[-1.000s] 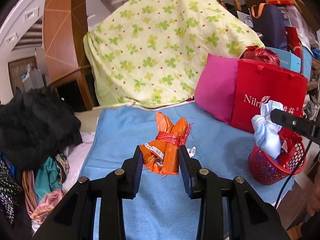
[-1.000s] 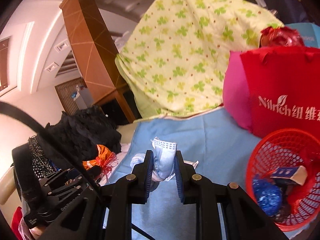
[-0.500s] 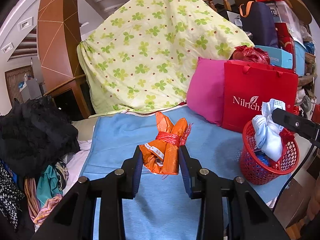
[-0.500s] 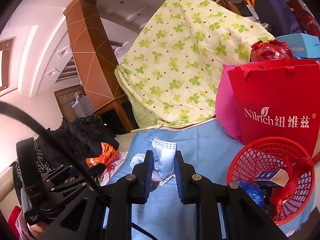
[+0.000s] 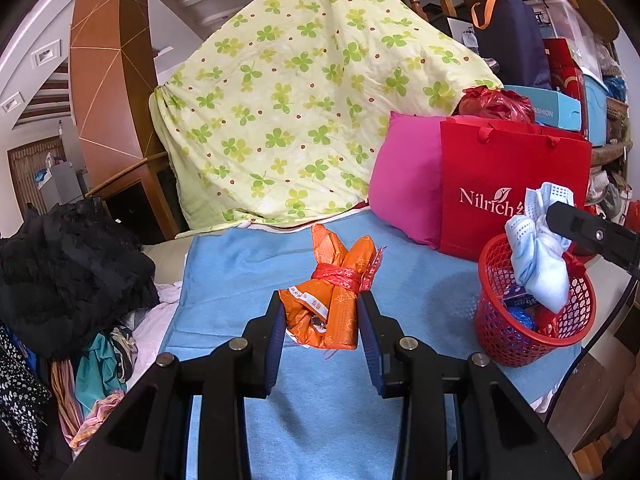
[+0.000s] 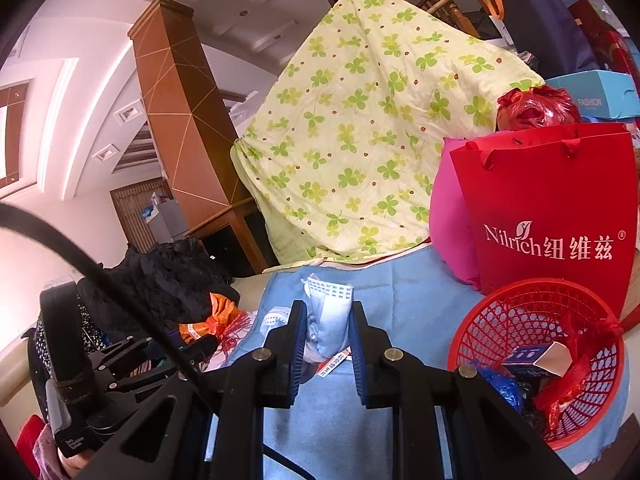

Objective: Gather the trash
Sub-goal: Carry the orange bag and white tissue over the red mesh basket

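Note:
My left gripper [image 5: 321, 318] is shut on an orange wrapper bundle [image 5: 334, 304] tied with red string, held above the blue cloth [image 5: 248, 272]. My right gripper [image 6: 328, 338] is shut on a pale blue crumpled mask wad [image 6: 330, 320]. In the left wrist view that wad [image 5: 538, 256] hangs over the red mesh basket [image 5: 500, 336], which holds a small box, blue and red scraps. The basket [image 6: 520, 312] sits to the right of my right gripper. The orange bundle [image 6: 218, 322] shows at the left in the right wrist view.
A red Nilrich paper bag [image 5: 516, 184] and a pink pillow [image 5: 404, 184] stand behind the basket. A clover-print quilt [image 5: 304, 112] is heaped at the back. A pile of dark clothes [image 5: 68, 268] lies at the left. A cable [image 6: 120, 292] crosses the right wrist view.
Both grippers have drawn back and lifted a little with their loads. The basket now sits lower and closer under the mask wad. Both grips are unchanged.

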A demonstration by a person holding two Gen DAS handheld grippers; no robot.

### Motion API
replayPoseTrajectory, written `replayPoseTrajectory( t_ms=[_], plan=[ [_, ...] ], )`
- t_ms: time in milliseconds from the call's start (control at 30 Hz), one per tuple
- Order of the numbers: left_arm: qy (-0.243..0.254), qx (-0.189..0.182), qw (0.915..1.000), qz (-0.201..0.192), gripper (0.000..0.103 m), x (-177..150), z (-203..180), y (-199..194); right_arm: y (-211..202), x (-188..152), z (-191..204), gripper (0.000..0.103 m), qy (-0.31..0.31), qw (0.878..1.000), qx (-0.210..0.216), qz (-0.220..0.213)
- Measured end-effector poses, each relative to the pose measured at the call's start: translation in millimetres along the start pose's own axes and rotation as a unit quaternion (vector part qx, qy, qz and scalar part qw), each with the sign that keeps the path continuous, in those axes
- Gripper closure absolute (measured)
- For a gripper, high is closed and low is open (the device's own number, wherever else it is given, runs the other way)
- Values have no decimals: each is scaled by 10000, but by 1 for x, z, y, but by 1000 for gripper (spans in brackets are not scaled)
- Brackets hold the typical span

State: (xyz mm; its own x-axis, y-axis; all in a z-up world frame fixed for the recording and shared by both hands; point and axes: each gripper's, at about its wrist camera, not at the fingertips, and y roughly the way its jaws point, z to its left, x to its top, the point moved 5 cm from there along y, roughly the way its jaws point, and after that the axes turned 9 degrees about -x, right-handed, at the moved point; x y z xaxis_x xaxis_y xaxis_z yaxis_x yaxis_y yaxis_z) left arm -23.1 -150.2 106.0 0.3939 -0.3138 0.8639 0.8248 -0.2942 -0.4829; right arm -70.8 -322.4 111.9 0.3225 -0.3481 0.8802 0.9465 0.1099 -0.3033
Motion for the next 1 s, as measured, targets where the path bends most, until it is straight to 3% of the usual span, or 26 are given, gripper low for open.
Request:
replayPoseTrajectory(
  t_ms=[1000],
  plan=[
    [340, -87, 9994, 42, 65, 5, -25, -2, -18, 7, -17, 81, 195, 9996, 40, -214]
  ],
)
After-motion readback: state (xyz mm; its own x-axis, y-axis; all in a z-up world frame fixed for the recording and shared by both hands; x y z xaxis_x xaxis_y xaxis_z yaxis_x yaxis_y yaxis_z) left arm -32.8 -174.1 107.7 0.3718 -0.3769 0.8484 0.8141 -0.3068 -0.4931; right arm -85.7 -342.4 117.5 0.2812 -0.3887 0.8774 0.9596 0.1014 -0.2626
